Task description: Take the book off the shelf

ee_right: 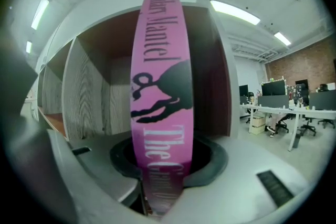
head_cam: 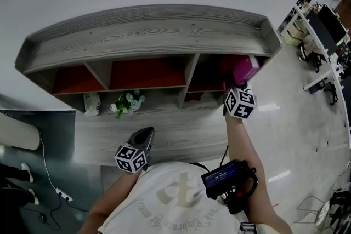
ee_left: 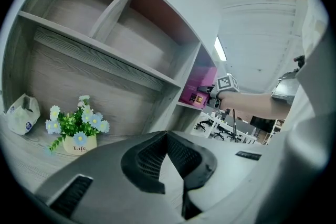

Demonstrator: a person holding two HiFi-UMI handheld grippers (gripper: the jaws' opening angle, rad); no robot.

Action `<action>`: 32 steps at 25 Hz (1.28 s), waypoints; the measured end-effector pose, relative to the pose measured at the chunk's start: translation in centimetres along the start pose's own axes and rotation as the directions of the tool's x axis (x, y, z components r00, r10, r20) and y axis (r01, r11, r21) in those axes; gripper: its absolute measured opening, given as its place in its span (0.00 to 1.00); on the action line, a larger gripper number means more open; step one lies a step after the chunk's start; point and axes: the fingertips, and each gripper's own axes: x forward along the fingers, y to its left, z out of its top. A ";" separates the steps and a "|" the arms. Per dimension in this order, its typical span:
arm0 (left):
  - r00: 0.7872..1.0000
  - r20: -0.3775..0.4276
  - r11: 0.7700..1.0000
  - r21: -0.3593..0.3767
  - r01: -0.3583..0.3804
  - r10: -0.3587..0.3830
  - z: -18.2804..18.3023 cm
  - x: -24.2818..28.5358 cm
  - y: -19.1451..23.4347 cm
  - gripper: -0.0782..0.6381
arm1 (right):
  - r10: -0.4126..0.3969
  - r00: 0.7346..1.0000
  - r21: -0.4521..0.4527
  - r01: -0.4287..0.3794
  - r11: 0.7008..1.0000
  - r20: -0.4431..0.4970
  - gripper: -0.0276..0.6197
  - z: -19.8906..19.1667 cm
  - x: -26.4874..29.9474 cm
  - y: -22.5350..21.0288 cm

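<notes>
- The right gripper (ee_right: 161, 176) has its 2 jaws closed onto the spine end of a tall pink book with black lettering (ee_right: 161, 76). The book stands upright between them, with a jaw against each side.
- The book is straight ahead of the right gripper, spine outward. It stands in the right-end upper compartment of a long grey wood-grain shelf unit with red back panels (head_cam: 148, 24).
- The left gripper (ee_left: 167, 136) is lower and nearer the person. Its 2 jaws meet at the tips with nothing between them.
- Ahead and to the left of the left gripper, a small cream pot of blue and white flowers (ee_left: 79, 136) stands on the lower board. A pale crumpled pouch (ee_left: 21, 113) lies further left.
- Far off to the right of the right gripper, past the shelf end, are white office desks and dark chairs (ee_right: 283, 113).
</notes>
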 end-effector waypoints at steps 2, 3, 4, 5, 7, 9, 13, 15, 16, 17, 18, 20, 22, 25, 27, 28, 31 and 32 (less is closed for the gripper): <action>1.000 0.005 1.000 0.000 -0.003 0.003 0.1 0.3 0.2 0.11 | 0.012 1.000 -0.011 -0.012 1.000 0.003 0.28 0.1 0.5 0.0; 1.000 0.004 1.000 -0.001 -0.004 0.004 0.0 0.3 0.2 0.11 | 0.019 1.000 -0.014 -0.019 1.000 0.002 0.28 0.0 0.6 0.1; 1.000 0.001 1.000 -0.003 -0.004 0.004 -0.1 0.3 0.2 0.11 | 0.026 1.000 -0.015 -0.026 1.000 0.001 0.28 -0.1 0.6 0.2; 1.000 -0.003 1.000 -0.004 -0.002 0.002 -0.3 0.4 0.1 0.11 | 0.034 0.999 -0.015 -0.034 0.999 -0.001 0.27 -0.2 0.6 0.2; 1.000 -0.013 1.000 -0.004 0.006 -0.006 -0.6 0.6 -0.3 0.11 | 0.050 0.999 -0.017 -0.050 0.999 -0.004 0.27 -0.2 0.3 0.2; 1.000 -0.021 1.000 -0.003 0.016 -0.016 -0.8 0.8 -0.8 0.11 | 0.062 0.998 -0.019 -0.062 0.998 -0.006 0.27 -0.2 0.0 0.1; 0.999 -0.027 1.000 0.001 0.031 -0.031 -0.8 1.2 -1.2 0.11 | 0.081 0.997 -0.004 -0.081 0.997 -0.002 0.27 -0.3 -0.4 0.1; 0.999 -0.030 0.999 0.002 0.035 -0.035 -0.9 1.3 -1.3 0.11 | 0.089 0.996 -0.003 -0.089 0.996 -0.002 0.27 -0.3 -0.6 0.1; 0.999 -0.032 0.999 0.002 0.036 -0.036 -1.0 1.3 -1.3 0.11 | 0.092 0.996 -0.003 -0.092 0.996 -0.002 0.27 -0.3 -0.7 0.1; 0.999 -0.034 0.999 0.002 0.038 -0.038 -1.0 1.3 -1.4 0.11 | 0.094 0.996 -0.003 -0.094 0.996 -0.003 0.27 -0.3 -0.8 0.2; 0.999 -0.034 0.999 0.002 0.041 -0.041 -1.0 1.3 -1.4 0.11 | 0.096 0.995 -0.003 -0.096 0.995 -0.003 0.27 -0.3 -1.0 0.2; 0.998 -0.035 0.999 0.003 0.046 -0.046 -1.0 1.3 -1.5 0.11 | 0.101 0.995 -0.004 -0.101 0.995 -0.003 0.27 -0.3 -1.2 0.3; 0.998 -0.038 0.999 0.006 0.051 -0.051 -1.0 1.3 -1.6 0.11 | 0.107 0.994 -0.006 -0.107 0.994 -0.004 0.27 -0.3 -1.4 0.4; 0.997 -0.042 0.998 0.009 0.059 -0.058 -1.1 1.3 -1.8 0.11 | 0.117 0.993 -0.013 -0.117 0.993 -0.005 0.27 -0.2 -1.7 0.6; 0.997 -0.043 0.998 0.009 0.062 -0.061 -1.1 1.2 -1.7 0.11 | 0.124 0.992 -0.019 -0.124 0.992 -0.002 0.27 -0.2 -1.9 0.8; 0.997 -0.045 0.998 0.009 0.063 -0.063 -1.1 1.2 -1.6 0.11 | 0.128 0.992 -0.021 -0.128 0.992 0.000 0.27 -0.1 -2.0 0.9; 0.997 -0.049 0.998 0.010 0.068 -0.067 -1.2 1.0 -1.6 0.11 | 0.142 0.990 -0.030 -0.142 0.989 0.002 0.27 -0.1 -2.6 1.3; 0.996 -0.051 0.997 0.011 0.070 -0.070 -1.2 0.9 -1.7 0.11 | 0.148 0.989 -0.032 -0.148 0.989 0.002 0.27 -0.1 -2.8 1.4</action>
